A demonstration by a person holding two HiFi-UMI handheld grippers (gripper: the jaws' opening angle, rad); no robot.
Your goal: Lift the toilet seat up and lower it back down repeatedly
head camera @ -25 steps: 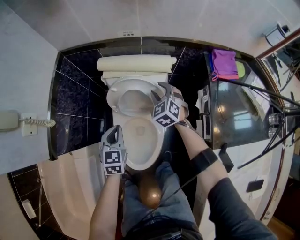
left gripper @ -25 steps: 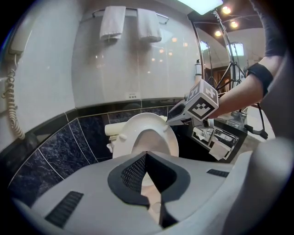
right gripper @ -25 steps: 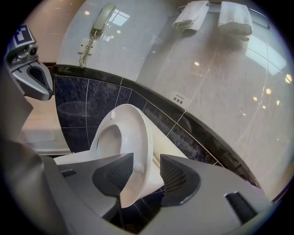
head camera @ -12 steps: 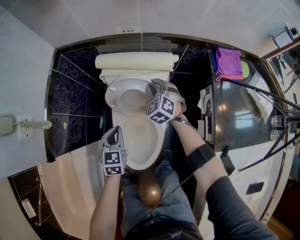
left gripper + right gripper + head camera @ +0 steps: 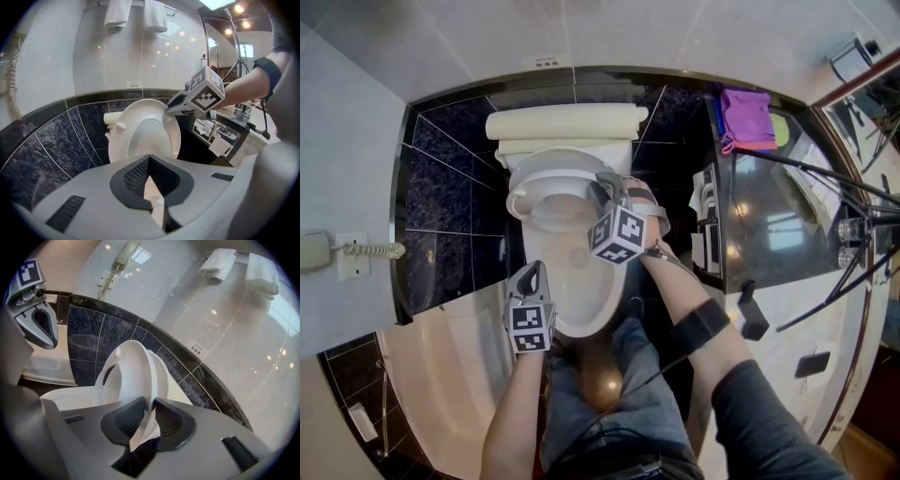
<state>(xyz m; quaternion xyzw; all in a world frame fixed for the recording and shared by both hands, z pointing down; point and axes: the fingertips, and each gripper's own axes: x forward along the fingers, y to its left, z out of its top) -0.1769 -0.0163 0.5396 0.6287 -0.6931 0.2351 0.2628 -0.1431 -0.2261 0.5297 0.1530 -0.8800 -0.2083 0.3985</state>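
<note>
**Guiding the seat by its rim**

I am gripping the side rim of the toilet seat (image 5: 125,373) in my right gripper (image 5: 150,404). Its jaws have just been closing, and the pads are now pressing on the rim's two faces. The seat is standing tilted, raised off the bowl (image 5: 609,295), in front of the cistern (image 5: 562,124). I judge it best to be following the hinge's arc rather than pulling outward, so the thin edge is not slipping. My left gripper (image 5: 528,278) is hanging empty, jaws together, near the bowl's front.
</note>
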